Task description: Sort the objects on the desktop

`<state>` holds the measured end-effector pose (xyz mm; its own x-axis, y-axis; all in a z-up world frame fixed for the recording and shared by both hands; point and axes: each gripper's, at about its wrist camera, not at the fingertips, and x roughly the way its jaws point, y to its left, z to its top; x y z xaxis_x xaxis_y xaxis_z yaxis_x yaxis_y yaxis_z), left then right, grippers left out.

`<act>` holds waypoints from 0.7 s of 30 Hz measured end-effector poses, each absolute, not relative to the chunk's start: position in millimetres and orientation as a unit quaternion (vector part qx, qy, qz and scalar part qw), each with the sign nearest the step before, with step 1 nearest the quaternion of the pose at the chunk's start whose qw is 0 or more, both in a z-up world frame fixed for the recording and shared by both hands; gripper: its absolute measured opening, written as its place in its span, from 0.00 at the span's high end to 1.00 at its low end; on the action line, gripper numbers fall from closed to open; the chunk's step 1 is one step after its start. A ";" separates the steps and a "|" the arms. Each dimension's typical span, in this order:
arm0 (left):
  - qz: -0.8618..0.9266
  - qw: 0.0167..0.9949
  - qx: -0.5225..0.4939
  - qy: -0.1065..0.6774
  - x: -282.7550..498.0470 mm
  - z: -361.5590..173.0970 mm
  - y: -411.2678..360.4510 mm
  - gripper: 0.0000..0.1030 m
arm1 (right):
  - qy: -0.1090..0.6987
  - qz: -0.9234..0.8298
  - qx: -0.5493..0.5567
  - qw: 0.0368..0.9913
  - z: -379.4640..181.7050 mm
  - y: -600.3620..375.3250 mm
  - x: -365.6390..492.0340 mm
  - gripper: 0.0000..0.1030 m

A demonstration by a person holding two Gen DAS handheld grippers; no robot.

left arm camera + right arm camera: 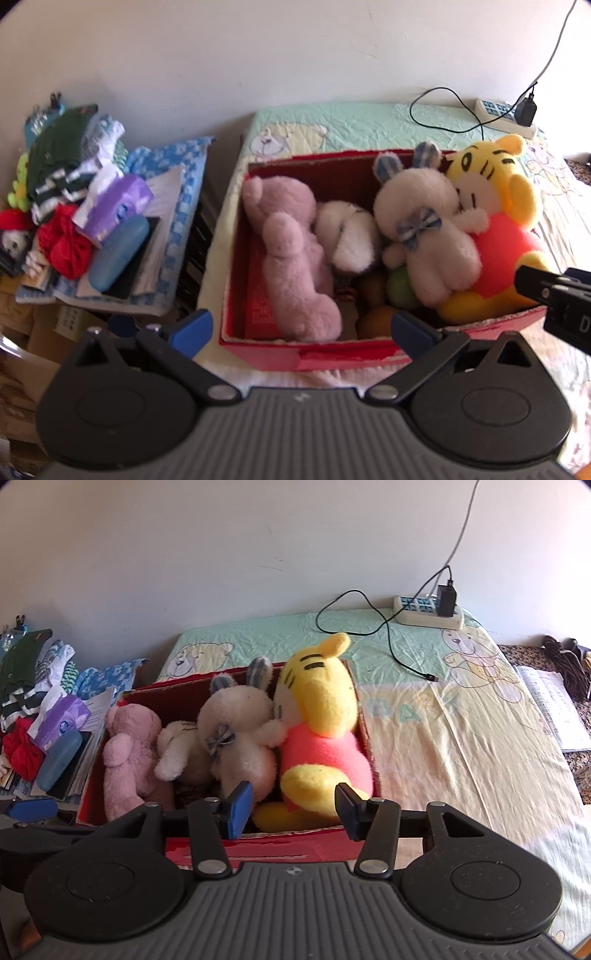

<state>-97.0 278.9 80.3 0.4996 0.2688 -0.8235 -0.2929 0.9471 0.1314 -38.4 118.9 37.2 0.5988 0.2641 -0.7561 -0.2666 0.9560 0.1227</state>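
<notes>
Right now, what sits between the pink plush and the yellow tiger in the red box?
In the right wrist view, a small cream plush and the white bunny lie between the pink plush and the yellow tiger, all inside the red box.

Right tool [293, 806] hangs over the near wall of the red box [258, 849], jaws apart, nothing between them. Box holds a pink plush [125, 753], two whitish plush toys and a yellow tiger plush [321, 731] leaning at the right end. Behind on the bed sheet [461, 738] lies a power strip [424, 613]; clutter at left, possibly clothes, is blurred.
</notes>
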 end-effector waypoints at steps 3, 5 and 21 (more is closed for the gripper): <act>0.156 0.871 -0.015 0.466 -95.5 82.5 275.6 0.00 | 0.424 0.143 -0.002 0.894 37.1 116.1 -36.0 0.49; 0.151 0.874 -0.018 0.461 -95.1 84.0 274.2 0.00 | 0.423 0.136 -0.012 0.896 37.0 117.7 -35.1 0.49; 0.145 0.880 -0.043 0.450 -97.1 76.6 273.3 0.01 | 0.435 0.130 -0.030 0.890 32.1 119.3 -28.8 0.48</act>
<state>-97.1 273.3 76.6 0.5539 0.2164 -0.8040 -0.2932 0.9545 0.0550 -28.8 119.3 32.1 0.5872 0.2060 -0.7828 -0.2584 0.9642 0.0599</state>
